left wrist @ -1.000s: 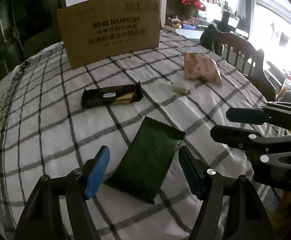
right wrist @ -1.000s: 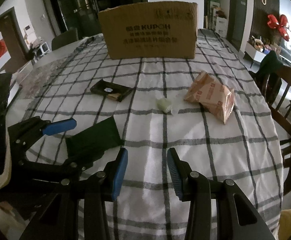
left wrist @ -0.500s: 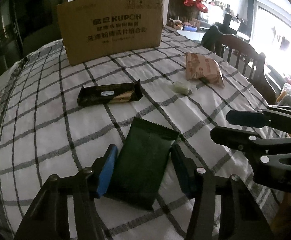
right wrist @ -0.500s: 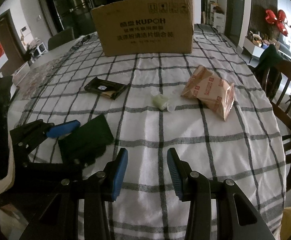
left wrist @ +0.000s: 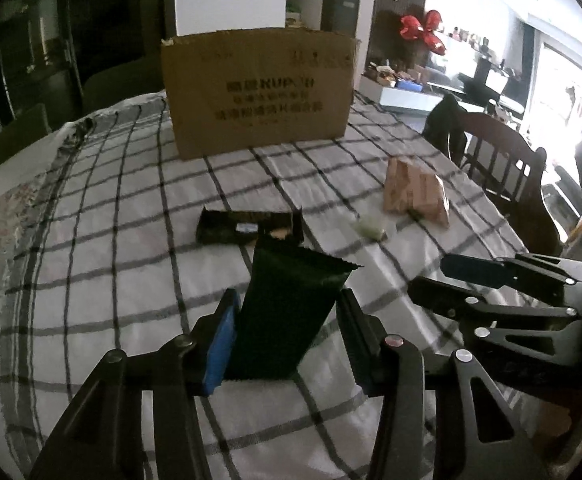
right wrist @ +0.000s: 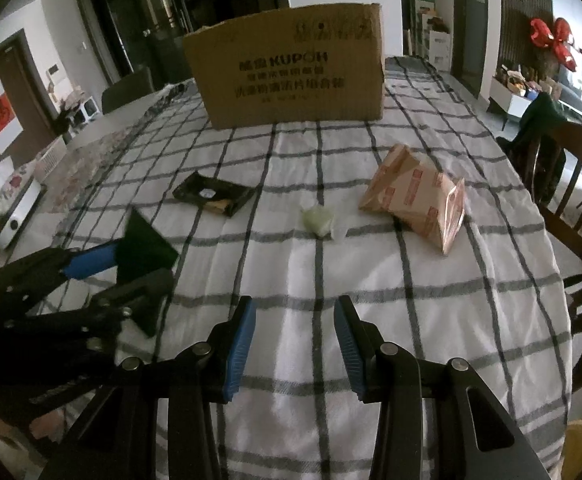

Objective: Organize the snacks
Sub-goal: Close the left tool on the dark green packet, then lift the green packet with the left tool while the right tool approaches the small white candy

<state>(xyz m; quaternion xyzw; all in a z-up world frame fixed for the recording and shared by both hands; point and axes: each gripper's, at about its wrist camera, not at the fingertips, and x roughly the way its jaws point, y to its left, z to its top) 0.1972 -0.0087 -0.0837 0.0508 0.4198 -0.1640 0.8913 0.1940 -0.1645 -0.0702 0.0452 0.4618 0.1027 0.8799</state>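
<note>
My left gripper (left wrist: 287, 320) is shut on a dark green snack packet (left wrist: 287, 312) and holds it tilted up off the checked tablecloth; the gripper (right wrist: 127, 268) and the packet (right wrist: 143, 248) also show in the right wrist view. My right gripper (right wrist: 295, 336) is open and empty above the cloth at the near edge; it also shows in the left wrist view (left wrist: 451, 280). A black snack bar (left wrist: 247, 228) lies mid-table. A small pale green sweet (right wrist: 319, 220) and a tan snack bag (right wrist: 415, 196) lie to the right. A cardboard box (right wrist: 291, 80) stands at the far end.
The table carries a white cloth with dark checks (right wrist: 411, 300). A wooden chair (right wrist: 571, 184) stands at the right side, with a dark garment on another behind it. A patterned mat (left wrist: 7, 232) and a white device (right wrist: 15, 212) lie at the left edge.
My left gripper has closed on the green packet and lifted it off the cloth, tilting it upright. The right gripper has stayed open and nearly still.
</note>
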